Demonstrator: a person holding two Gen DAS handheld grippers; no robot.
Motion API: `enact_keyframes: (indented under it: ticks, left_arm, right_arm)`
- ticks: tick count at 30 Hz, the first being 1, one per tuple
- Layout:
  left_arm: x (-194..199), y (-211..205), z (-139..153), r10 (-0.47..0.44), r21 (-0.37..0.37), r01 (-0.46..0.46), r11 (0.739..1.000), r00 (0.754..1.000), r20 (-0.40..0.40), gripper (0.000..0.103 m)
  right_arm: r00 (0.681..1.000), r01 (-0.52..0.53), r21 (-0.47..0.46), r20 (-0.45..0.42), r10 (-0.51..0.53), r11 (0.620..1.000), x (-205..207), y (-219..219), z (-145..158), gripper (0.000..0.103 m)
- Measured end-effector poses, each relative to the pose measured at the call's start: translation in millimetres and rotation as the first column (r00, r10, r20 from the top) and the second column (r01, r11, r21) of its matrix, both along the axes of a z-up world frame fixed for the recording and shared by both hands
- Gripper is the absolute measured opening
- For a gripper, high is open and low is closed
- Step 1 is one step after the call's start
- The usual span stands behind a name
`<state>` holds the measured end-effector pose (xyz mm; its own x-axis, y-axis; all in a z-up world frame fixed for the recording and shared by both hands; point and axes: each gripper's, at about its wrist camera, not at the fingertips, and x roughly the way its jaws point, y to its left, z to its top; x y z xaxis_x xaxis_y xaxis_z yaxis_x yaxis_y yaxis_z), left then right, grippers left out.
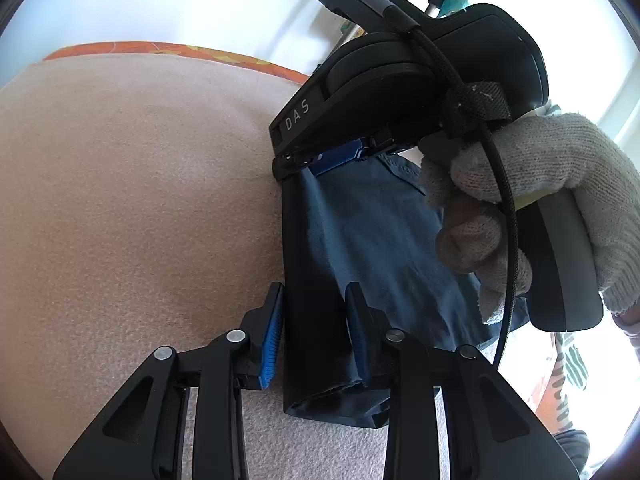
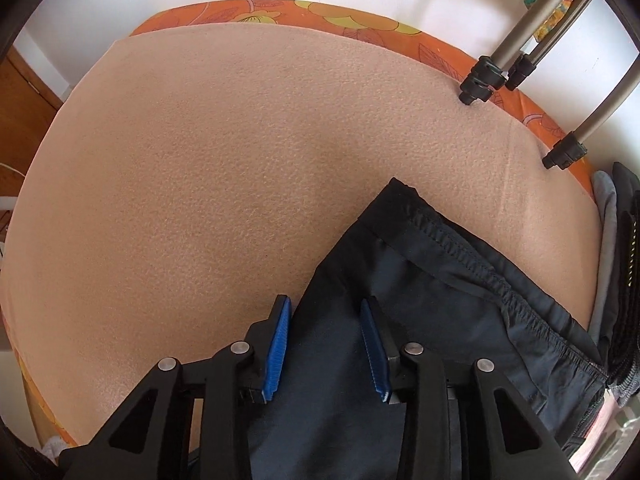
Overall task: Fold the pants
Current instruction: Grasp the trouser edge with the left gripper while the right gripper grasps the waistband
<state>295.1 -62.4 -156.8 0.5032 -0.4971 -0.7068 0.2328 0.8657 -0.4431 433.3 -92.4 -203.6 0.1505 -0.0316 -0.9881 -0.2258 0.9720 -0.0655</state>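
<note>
Dark navy pants (image 1: 360, 248) lie folded on a beige blanket (image 1: 140, 200). In the left wrist view my left gripper (image 1: 316, 336) is open, its blue pads on either side of the pants' folded edge. The right gripper (image 1: 340, 156), held by a gloved hand (image 1: 540, 184), sits at the far end of the pants. In the right wrist view the right gripper (image 2: 326, 344) is open over the pants (image 2: 420, 304), whose elastic waistband (image 2: 480, 268) runs to the right.
An orange patterned sheet (image 2: 360, 20) edges the blanket (image 2: 200, 160) under a white wall. Metal tripod legs (image 2: 500, 68) stand at the back right. Dark and grey items (image 2: 616, 240) lie at the right edge. A wooden door (image 2: 24, 104) is at the left.
</note>
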Motion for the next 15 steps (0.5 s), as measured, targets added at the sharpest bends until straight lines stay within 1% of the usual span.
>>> enact_keyframes:
  ticks: [1,2,3,4,5,7,9,10,11,12,13,14,15]
  left_arm:
    - [-1,-2,1,-0.002,0.006,0.002,1.0,1.0,0.001,0.041]
    - [-1,-3,1,-0.004,0.013,0.004,1.0,1.0,-0.001,0.046]
    - [-1,-4,0,0.0,0.024,0.0,1.0,1.0,-0.006,0.049]
    - [-1,-5,-1,0.005,0.033,-0.005,0.999,1.0,-0.015,0.051]
    - [0,-6,-2,0.007,0.032,-0.006,0.999,1.0,-0.025,0.051]
    - [1,-4,-2,0.009,0.001,-0.009,1.0,1.0,-0.03,0.051]
    - [3,0,-3,-0.005,-0.061,0.002,0.998,0.999,-0.054,0.047]
    - [4,0,-3,-0.017,-0.078,0.013,0.997,0.998,-0.059,0.036]
    - [4,-2,-2,-0.028,-0.08,0.023,0.997,0.998,-0.057,0.02]
    - [2,-5,0,-0.033,-0.073,0.03,0.997,0.999,-0.041,0.02]
    - [0,-7,4,-0.041,-0.074,0.04,0.996,0.999,-0.018,0.014]
    - [-2,-9,8,-0.051,-0.075,0.051,0.996,0.999,0.001,0.012]
    - [-6,-12,13,-0.056,-0.067,0.057,0.996,0.998,0.021,0.011]
  right_arm:
    - [1.0,0.006,0.014,-0.002,-0.006,1.0,0,-4,2,0.023]
    - [1.0,0.012,0.035,-0.002,-0.012,0.999,0,-6,3,0.019]
    - [1.0,0.019,0.052,0.0,-0.019,0.998,-1,-9,5,0.014]
    - [1.0,0.025,0.066,0.009,-0.026,0.998,-2,-11,8,0.009]
    - [0.999,0.029,0.081,0.018,-0.03,0.996,-5,-15,12,0.007]
    - [0.998,0.044,0.12,0.034,-0.049,0.992,-7,-22,20,0.004]
    - [0.997,0.06,0.165,0.042,-0.067,0.985,-10,-29,27,0.004]
    - [0.996,0.064,0.182,0.045,-0.073,0.981,-12,-34,31,0.003]
    - [0.996,0.066,0.199,0.049,-0.078,0.978,-14,-38,34,0.003]
    - [0.995,0.07,0.214,0.052,-0.083,0.974,-15,-45,37,0.003]
    - [0.995,0.072,0.222,0.054,-0.086,0.972,-15,-46,39,0.003]
    - [0.995,0.068,0.228,0.056,-0.083,0.971,-16,-48,42,0.003]
    - [0.996,0.057,0.233,0.058,-0.072,0.971,-18,-49,45,0.007]
